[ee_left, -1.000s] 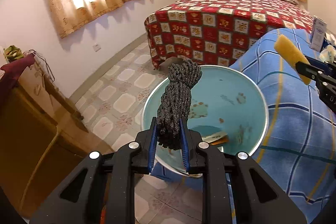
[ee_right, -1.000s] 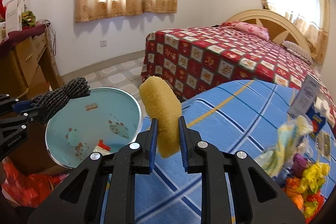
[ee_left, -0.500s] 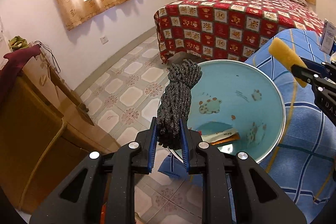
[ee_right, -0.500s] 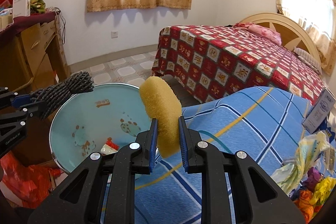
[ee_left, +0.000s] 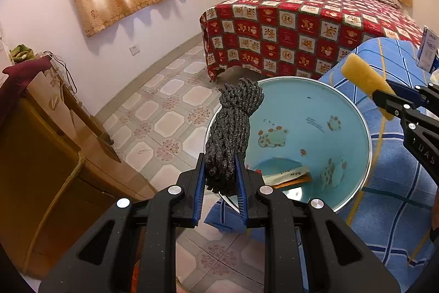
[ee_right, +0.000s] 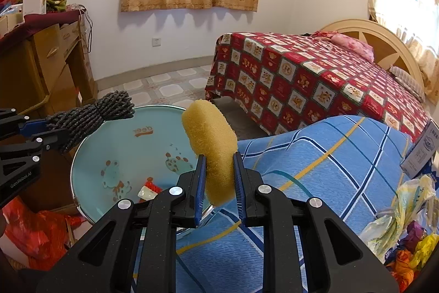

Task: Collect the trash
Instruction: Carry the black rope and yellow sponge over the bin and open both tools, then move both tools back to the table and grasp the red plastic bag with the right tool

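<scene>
My left gripper [ee_left: 219,172] is shut on a dark grey rope bundle [ee_left: 230,133], held over the left rim of a light blue bin [ee_left: 307,111]. My right gripper [ee_right: 218,175] is shut on a yellow sponge [ee_right: 212,139], held at the bin's right rim above the blue plaid cloth. In the left wrist view the sponge [ee_left: 365,84] and right gripper [ee_left: 384,98] come in from the right. The right wrist view shows the rope bundle [ee_right: 90,120] and the left gripper [ee_right: 49,133] at the left, over the bin [ee_right: 131,155]. Wrappers [ee_left: 288,176] lie on the bin's bottom.
A table under a blue plaid cloth [ee_right: 315,169] stands beside the bin, with plastic bags and colourful scraps [ee_right: 406,224] and a white box [ee_right: 422,150] at its right. A red-quilted bed [ee_left: 301,26] stands behind. A wooden cabinet [ee_left: 41,155] stands left, a red bag [ee_right: 35,232] below it.
Both views have swung left, so the bin has shifted right in them. The right gripper with the sponge has moved left toward the bin's rim. Both grips are unchanged.
</scene>
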